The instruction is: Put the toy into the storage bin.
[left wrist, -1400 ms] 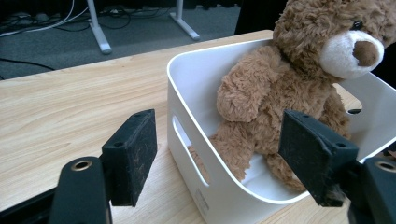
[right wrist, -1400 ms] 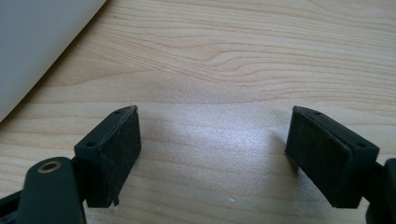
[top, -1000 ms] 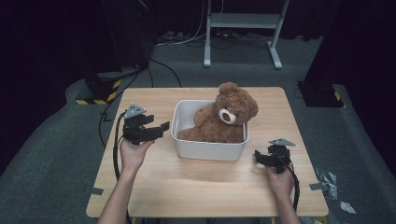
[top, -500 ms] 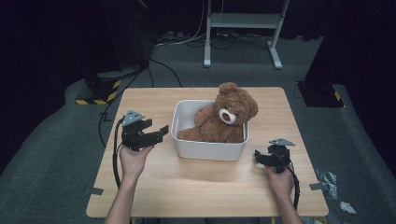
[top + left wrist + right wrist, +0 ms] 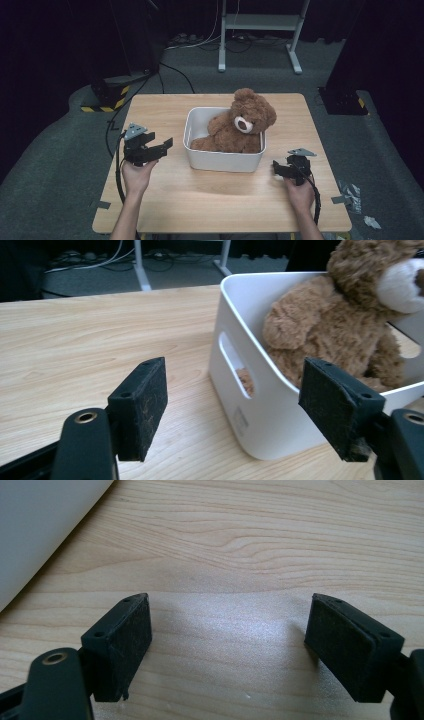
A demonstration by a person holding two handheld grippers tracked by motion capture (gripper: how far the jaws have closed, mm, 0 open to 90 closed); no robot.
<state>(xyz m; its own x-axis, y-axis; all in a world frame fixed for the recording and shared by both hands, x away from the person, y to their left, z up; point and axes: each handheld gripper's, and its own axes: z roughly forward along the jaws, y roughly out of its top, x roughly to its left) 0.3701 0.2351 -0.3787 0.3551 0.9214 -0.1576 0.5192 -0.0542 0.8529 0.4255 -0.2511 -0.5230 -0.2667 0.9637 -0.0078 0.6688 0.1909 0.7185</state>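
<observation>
Moved: left tool [image 5: 159, 145] shifted slightly lower-left; right tool [image 5: 278, 169] unchanged. Surface: one light wooden table [image 5: 165, 110], frame centre, on grey carpet in a dark room. Contents: one white rectangular plastic bin [image 5: 223, 159], centre, containing one brown plush teddy bear [image 5: 239, 129]. Tools: two, both wide open, empty, flanking the bin.

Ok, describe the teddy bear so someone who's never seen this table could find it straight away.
Start at the light wooden table; near its middle stands a white rectangular bin with a slot handle in its side. Sitting inside it, leaning toward the right corner with its head above the rim, is the teddy bear. It is the lone soft, shaggy brown thing there, with a pale muzzle.
</observation>
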